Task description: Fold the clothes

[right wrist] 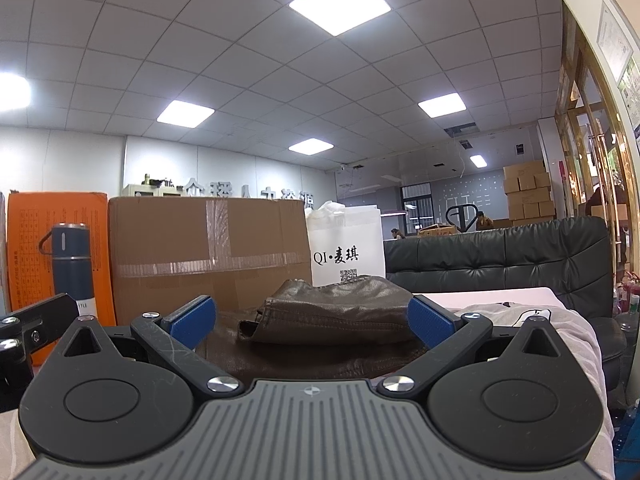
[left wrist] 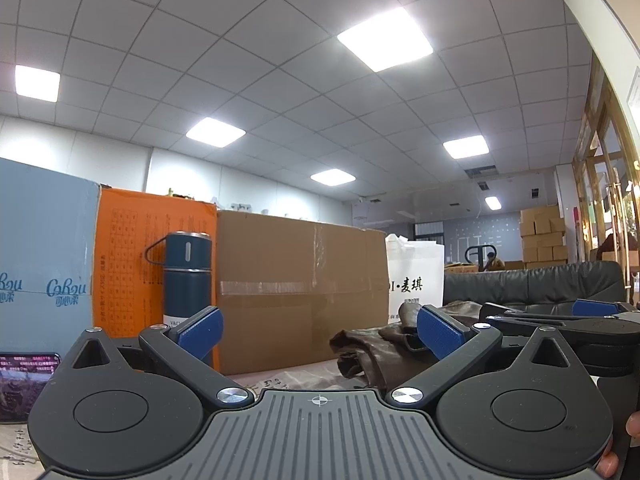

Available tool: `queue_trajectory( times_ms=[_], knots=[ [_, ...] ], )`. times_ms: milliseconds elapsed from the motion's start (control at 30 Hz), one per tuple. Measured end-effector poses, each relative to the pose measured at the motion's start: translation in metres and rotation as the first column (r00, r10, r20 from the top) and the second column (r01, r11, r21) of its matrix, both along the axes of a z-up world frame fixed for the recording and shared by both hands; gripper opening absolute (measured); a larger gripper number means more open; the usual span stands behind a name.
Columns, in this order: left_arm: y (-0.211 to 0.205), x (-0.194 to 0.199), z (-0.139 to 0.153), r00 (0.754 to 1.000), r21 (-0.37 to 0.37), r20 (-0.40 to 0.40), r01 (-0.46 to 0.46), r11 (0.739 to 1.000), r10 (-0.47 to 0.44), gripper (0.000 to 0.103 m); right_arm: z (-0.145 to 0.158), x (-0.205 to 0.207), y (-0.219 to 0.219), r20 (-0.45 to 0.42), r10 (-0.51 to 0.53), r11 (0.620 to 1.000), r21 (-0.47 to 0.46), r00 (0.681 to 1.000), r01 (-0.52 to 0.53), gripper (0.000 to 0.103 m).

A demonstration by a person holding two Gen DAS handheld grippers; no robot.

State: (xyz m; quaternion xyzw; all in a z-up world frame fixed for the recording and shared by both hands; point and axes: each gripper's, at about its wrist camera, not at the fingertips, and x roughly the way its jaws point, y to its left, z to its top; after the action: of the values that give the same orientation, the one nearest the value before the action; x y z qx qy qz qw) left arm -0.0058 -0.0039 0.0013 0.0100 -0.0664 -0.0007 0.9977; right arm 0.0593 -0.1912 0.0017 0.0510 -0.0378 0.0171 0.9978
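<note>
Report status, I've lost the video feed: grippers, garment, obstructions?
Left gripper open, empty. Right gripper open, low before the brown leather garment, not gripping. Garment bunched on table, unfolded. Cardboard box and blue flask behind; path clear.

Black hand-held gripper (left wrist: 319,330), blue pads (left wrist: 200,330), silver screws.

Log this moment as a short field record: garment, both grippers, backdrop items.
garment: brown leather garment, lying bunched on the table, partly folded over itself
left gripper: jaws open, holding nothing, garment ahead and to its right
right gripper: jaws open, garment lies between and beyond the jaws, no grip
second cloth: light grey cloth on the table at right
backdrop: blue flask, cardboard box, white bag, black sofa
</note>
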Motion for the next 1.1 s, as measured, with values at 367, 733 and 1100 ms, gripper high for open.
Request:
queue_trajectory(
  times_ms=[367, 733, 1100],
  knots=[
    [-0.018, -0.017, 0.009, 0.997, 0.085, 0.071, -0.016, 0.996, 0.010, 0.103, 0.001, -0.020, -0.012, 0.130, 0.042, 0.992, 0.113, 0.991, -0.056, 0.103],
    [-0.017, -0.090, 0.037, 0.982, 0.118, 0.124, -0.157, 0.980, 0.143, 0.103, 0.023, -0.061, -0.018, 0.181, 0.192, 0.953, 0.201, 0.965, -0.227, 0.103],
    [0.011, -0.201, 0.060, 0.895, 0.144, 0.252, -0.412, 0.900, 0.369, 0.103, 0.058, -0.146, 0.027, 0.173, 0.497, 0.803, 0.278, 0.850, -0.527, 0.103]
  ],
)
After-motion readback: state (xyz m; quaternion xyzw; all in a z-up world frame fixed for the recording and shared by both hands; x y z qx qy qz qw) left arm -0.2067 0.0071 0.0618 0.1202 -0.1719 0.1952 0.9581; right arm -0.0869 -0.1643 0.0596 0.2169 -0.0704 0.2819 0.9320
